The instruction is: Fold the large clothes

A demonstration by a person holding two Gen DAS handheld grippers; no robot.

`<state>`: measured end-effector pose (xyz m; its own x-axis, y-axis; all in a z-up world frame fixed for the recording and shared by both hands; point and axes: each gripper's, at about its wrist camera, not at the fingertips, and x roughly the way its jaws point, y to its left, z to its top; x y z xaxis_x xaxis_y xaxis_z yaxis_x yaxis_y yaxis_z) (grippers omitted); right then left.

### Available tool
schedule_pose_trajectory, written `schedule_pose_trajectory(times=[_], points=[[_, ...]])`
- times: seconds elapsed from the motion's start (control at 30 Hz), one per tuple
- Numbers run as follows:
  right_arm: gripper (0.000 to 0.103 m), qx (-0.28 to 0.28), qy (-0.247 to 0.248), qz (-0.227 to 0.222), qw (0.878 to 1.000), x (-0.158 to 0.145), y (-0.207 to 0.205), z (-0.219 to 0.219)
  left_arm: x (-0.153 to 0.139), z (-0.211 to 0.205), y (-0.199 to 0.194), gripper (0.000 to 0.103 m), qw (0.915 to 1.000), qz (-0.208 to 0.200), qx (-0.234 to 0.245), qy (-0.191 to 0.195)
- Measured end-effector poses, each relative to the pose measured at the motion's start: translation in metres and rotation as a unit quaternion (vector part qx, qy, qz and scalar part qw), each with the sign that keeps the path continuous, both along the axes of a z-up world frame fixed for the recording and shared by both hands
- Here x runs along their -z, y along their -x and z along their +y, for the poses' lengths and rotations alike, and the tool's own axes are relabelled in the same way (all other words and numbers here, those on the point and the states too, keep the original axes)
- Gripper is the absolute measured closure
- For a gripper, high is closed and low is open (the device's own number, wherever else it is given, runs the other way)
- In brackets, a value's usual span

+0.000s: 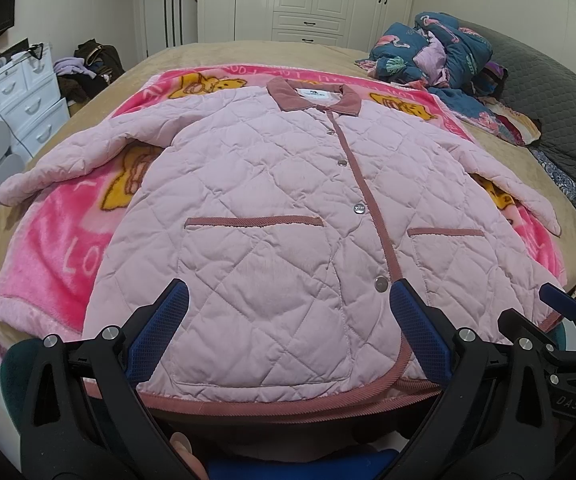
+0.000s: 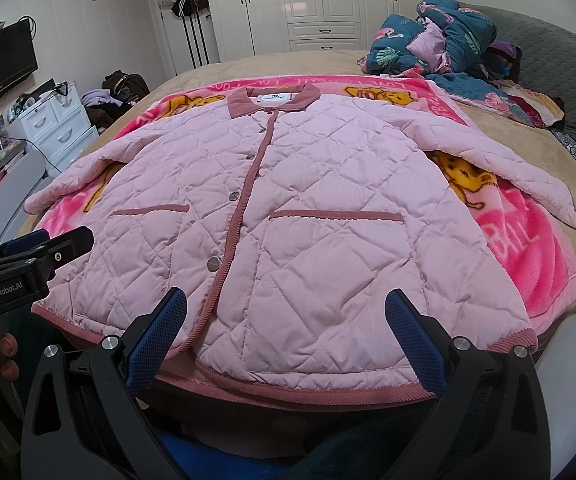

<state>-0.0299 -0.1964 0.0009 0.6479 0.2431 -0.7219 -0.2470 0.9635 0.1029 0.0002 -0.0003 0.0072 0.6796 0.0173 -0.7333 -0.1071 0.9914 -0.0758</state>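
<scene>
On the pink blanket (image 1: 44, 264), your quilted jacket (image 1: 272, 208) lies flat, collar away, hem just ahead of both wide-open, empty grippers: left gripper (image 1: 288, 332) and right gripper (image 2: 286, 336) equally near.

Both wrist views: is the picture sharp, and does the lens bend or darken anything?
Left wrist view: pink quilted jacket sharp, evenly lit; the bed bows with fisheye distortion, corners black. Right wrist view: same bending and dark corners; the wardrobe is slightly soft.
</scene>
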Motion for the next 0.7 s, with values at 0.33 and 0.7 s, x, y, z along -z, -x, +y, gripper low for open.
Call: schedule_pose_trajectory(times=[0.33, 0.7], points=[[0.004, -0.001, 0.000, 0.000, 1.000, 0.000, -0.002, 0.001, -0.002, 0.004, -0.002, 0.009, 1.0000, 0.003, 0.001, 0.002], [0.004, -0.003, 0.001, -0.001, 1.000, -0.012, -0.032, 0.010, -0.002, 0.013, -0.027, 0.009, 0.9999, 0.013, -0.005, 0.009]])
